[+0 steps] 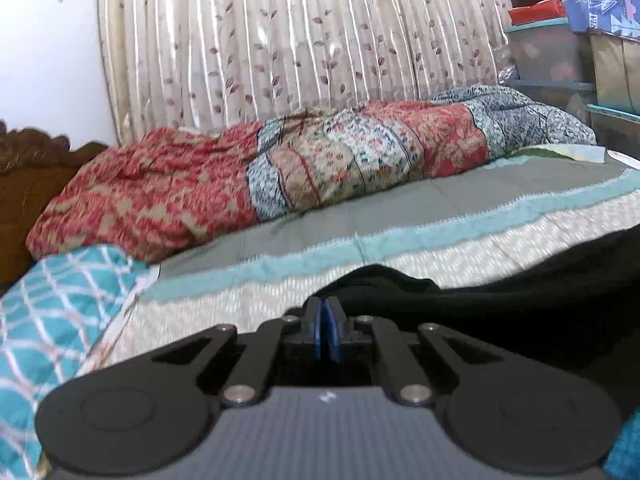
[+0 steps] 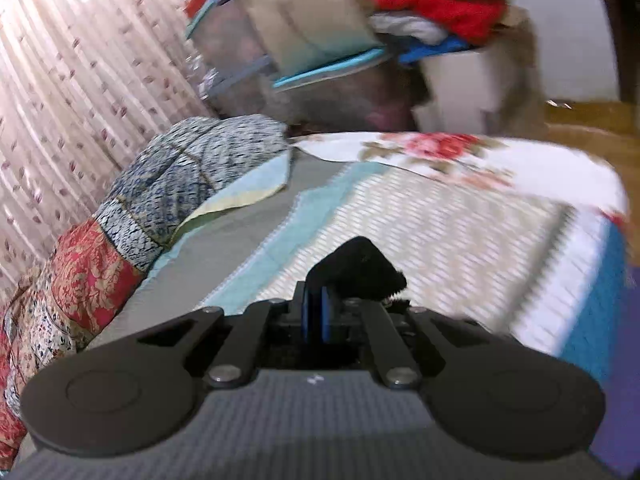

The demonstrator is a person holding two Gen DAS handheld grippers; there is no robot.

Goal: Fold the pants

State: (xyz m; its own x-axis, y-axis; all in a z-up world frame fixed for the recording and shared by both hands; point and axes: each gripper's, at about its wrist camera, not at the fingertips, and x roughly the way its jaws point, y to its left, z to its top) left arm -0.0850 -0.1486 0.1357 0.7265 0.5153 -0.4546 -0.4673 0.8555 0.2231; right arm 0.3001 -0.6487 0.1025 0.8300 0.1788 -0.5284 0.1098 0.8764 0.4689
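Presently both tongs are gripping the black pants: left tongs point(image 1: 326, 312) clamping an edge of the pants point(image 1: 500, 312), right tongs point(image 2: 316, 300) pinching a corner (above the bed point(image 1: 400, 236)).

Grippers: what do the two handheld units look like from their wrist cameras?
They look identical. The left gripper and right gripper each have black fingers with blue pads, black linkage arms joined by silver bolts, two round black discs at the sides, and a grey ribbed body bearing a small white mark. No cables or sleeves show.

A home bedroom: bed point(image 1: 400, 216), quilt point(image 1: 280, 168), curtains point(image 1: 280, 40).
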